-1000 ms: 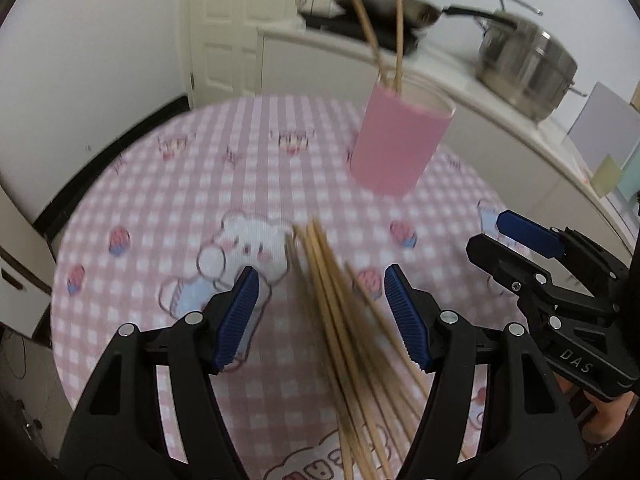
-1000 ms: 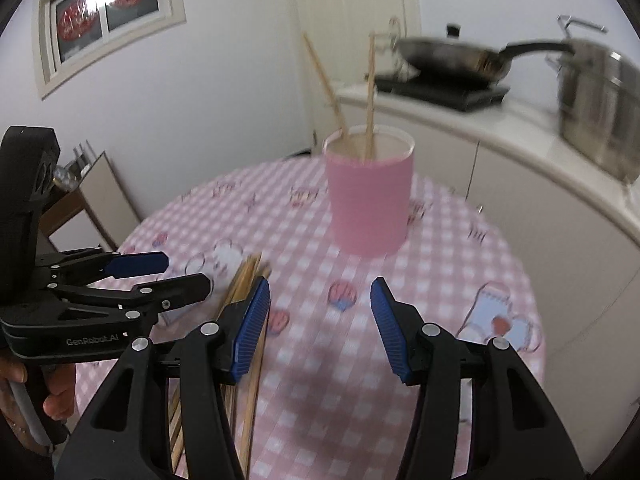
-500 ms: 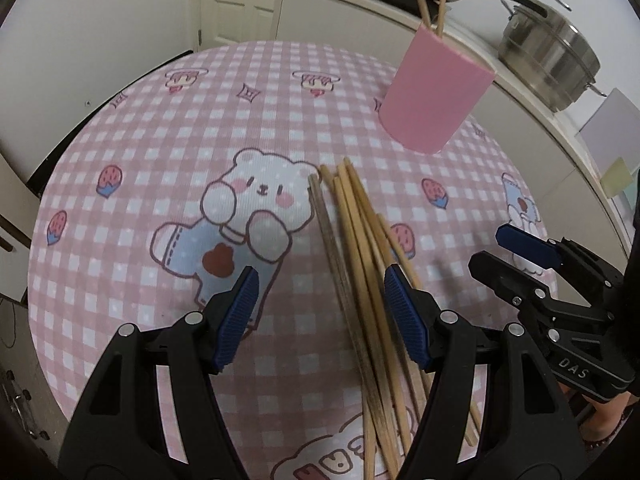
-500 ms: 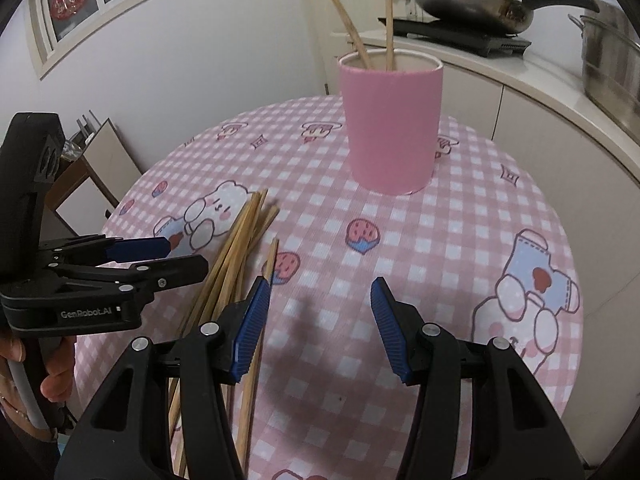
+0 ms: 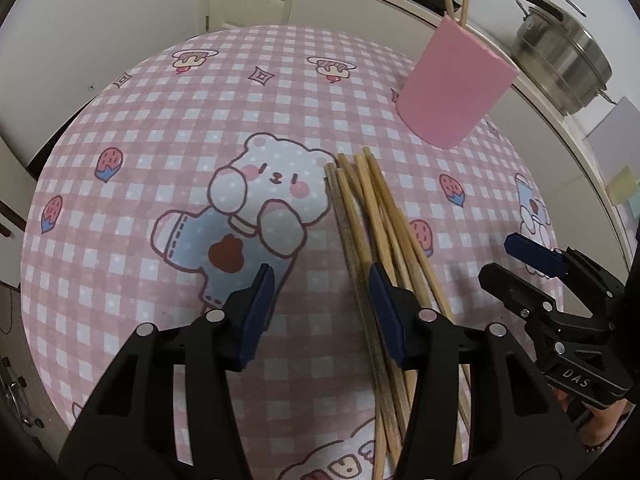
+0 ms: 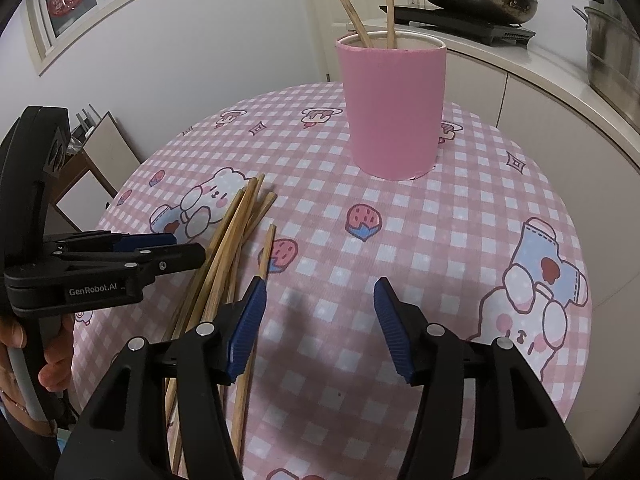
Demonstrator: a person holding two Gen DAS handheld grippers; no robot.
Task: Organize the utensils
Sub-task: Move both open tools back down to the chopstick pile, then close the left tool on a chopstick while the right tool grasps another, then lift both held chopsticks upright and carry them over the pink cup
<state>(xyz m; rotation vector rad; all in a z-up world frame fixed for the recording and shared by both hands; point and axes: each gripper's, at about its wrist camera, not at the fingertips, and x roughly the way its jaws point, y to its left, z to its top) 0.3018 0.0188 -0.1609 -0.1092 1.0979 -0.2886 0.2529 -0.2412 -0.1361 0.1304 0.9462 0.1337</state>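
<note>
Lying under the wide-open, empty left claw [image 5: 322,308], the chopsticks [image 5: 372,216] touch its right finger.

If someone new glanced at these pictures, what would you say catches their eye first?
Probably the tall pink cup standing upright at the far side of the round table, with two chopsticks sticking out of it. Next comes the loose bundle of chopsticks lying on the pink checked tablecloth beside the printed bear. Both the left hand-held gripper and the right hand-held gripper are open, holding nothing.
</note>
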